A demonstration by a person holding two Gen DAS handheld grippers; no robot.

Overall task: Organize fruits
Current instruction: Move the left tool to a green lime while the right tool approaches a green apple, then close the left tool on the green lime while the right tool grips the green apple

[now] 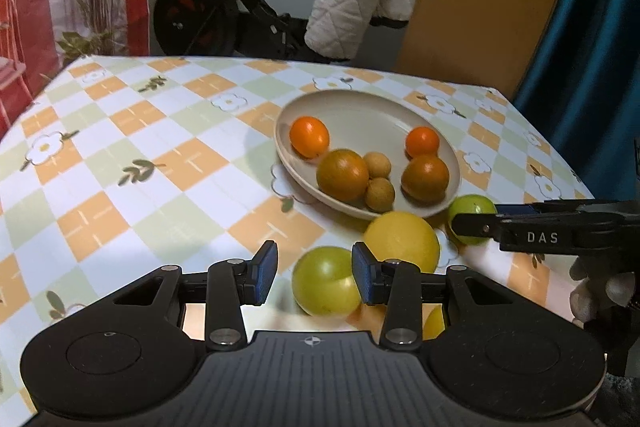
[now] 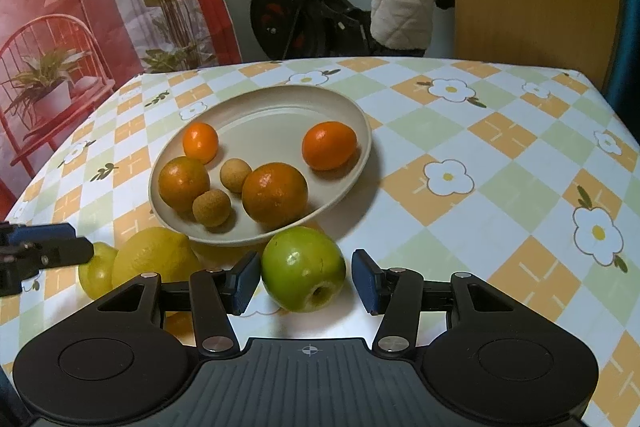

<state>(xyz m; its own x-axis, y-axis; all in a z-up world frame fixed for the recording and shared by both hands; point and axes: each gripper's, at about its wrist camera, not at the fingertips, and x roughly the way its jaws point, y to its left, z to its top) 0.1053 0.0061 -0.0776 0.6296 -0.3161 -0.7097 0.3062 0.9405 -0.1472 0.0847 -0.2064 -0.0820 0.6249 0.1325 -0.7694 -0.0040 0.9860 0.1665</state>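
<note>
While both grippers sit low over the checked tablecloth [image 2: 500, 131], right gripper [image 2: 306, 277] is wide, straddling a green apple [image 2: 303, 273] just beside the plate [image 2: 280, 107]. Left gripper [image 1: 314, 273] is wide around a yellow-green fruit [image 1: 324, 281], beside a lemon [image 1: 402, 241].

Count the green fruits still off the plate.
2. One green fruit sits between the right tool's open fingers; the other lies beside the lemon, at the left tool. More may be hidden.
</note>
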